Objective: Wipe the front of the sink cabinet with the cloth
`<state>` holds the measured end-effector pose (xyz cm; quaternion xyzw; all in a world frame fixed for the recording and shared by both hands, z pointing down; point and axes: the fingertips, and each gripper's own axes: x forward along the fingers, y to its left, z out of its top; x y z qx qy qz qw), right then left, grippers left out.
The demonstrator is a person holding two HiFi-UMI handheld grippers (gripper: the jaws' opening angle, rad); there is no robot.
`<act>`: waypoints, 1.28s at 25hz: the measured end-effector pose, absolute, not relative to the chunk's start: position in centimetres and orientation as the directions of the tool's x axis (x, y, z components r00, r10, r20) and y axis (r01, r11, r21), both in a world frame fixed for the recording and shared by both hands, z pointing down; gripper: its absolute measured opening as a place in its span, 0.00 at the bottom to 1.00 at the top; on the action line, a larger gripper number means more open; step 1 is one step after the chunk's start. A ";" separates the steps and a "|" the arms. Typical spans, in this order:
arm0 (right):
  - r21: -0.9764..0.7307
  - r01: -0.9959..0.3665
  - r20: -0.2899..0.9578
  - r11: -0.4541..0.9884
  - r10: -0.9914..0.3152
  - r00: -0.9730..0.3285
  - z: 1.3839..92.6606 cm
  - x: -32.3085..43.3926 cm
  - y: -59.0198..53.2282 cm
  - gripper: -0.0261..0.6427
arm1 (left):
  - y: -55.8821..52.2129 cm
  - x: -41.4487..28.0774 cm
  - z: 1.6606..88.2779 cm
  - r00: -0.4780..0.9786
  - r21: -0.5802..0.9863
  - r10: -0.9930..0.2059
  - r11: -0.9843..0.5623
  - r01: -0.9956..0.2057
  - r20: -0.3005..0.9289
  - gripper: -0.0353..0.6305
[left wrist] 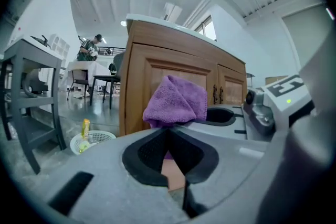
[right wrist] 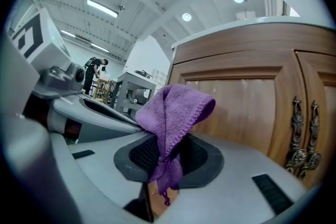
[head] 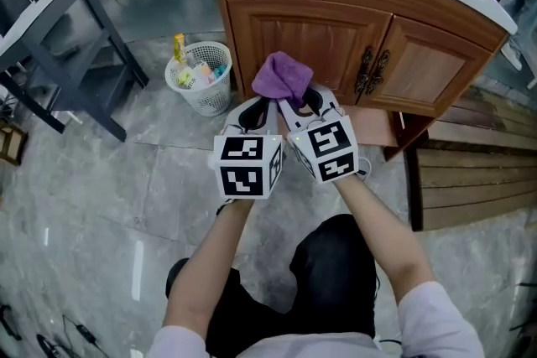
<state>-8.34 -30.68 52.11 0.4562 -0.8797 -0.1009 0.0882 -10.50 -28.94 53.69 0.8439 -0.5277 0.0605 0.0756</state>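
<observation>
- The head view shows the left gripper and right gripper side by side, tips meeting under the purple cloth, close to the sink cabinet door.
- Only this view shows the person's forearms and the white waste basket left of the cabinet.
- The right gripper view shows its jaws clamped on the cloth, a tail hanging between them, and the ornate door handles.
- The left gripper view shows its jaws drawn together, a purple sliver between them, and a grey desk.
</observation>
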 end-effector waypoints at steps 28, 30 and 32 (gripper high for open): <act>0.289 -0.731 0.091 0.618 -0.778 -0.622 56.7 -11.7 -33.9 0.15 | -29.4 -13.3 55.8 0.382 0.089 -0.900 -0.372 -0.924 0.209 0.06; 0.305 -0.733 0.095 0.608 -0.785 -0.612 56.7 -10.5 -33.7 0.15 | -29.5 -12.4 55.6 0.399 0.090 -0.894 -0.388 -0.917 0.206 0.06; 0.314 -0.740 0.095 0.595 -0.795 -0.599 56.6 -9.3 -33.6 0.15 | -29.5 -11.5 55.4 0.415 0.094 -0.887 -0.404 -0.910 0.203 0.06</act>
